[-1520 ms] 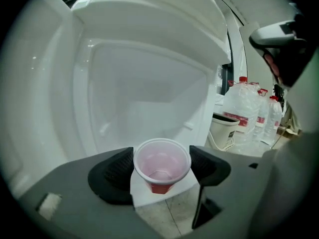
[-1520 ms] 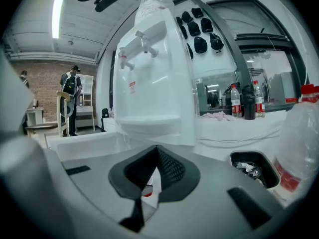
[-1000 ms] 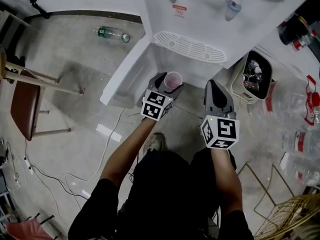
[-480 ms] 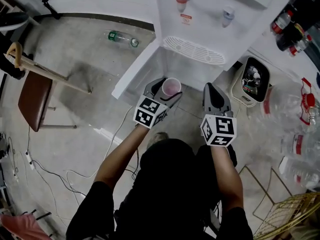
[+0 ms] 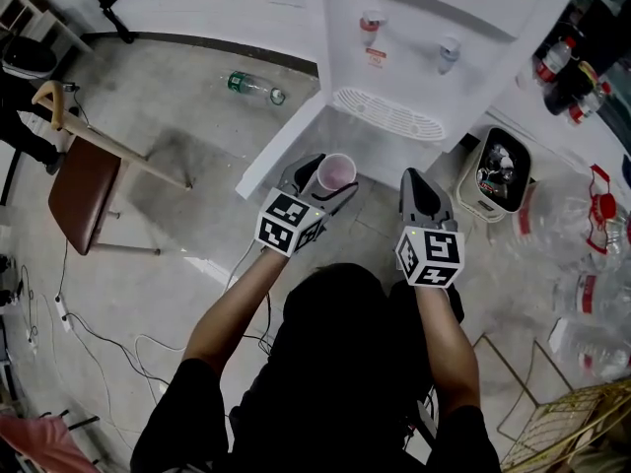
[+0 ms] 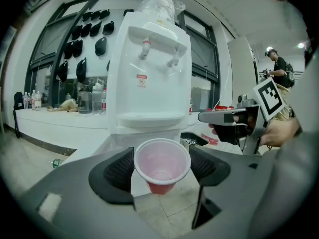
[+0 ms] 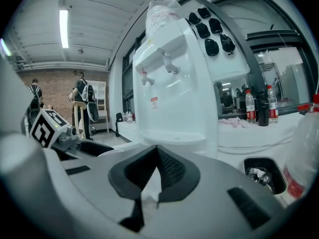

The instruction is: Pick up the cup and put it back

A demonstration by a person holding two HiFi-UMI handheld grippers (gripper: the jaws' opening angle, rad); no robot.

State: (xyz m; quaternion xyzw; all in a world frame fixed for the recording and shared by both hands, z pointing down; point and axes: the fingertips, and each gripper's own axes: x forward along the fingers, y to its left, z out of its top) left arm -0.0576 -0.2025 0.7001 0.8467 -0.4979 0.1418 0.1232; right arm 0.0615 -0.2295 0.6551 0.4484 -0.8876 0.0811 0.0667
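The white water dispenser stands against the counter, with two taps above a slotted drip tray. A brown chair stands on the floor well to the left of the dispenser in the head view. A trash bin with litter inside sits just beside the dispenser on its right. Both grippers hover in front of the dispenser, below the drip tray and clear of it. The left gripper is clamped on the cup, one pad pressed to each side of its wall. The right gripper has its jaws drawn together at the tips, nothing between them. A plastic bottle lies on its side on the floor, left of the dispenser's base. The pink cup is upright, mouth up, held in the air in front of the dispenser.
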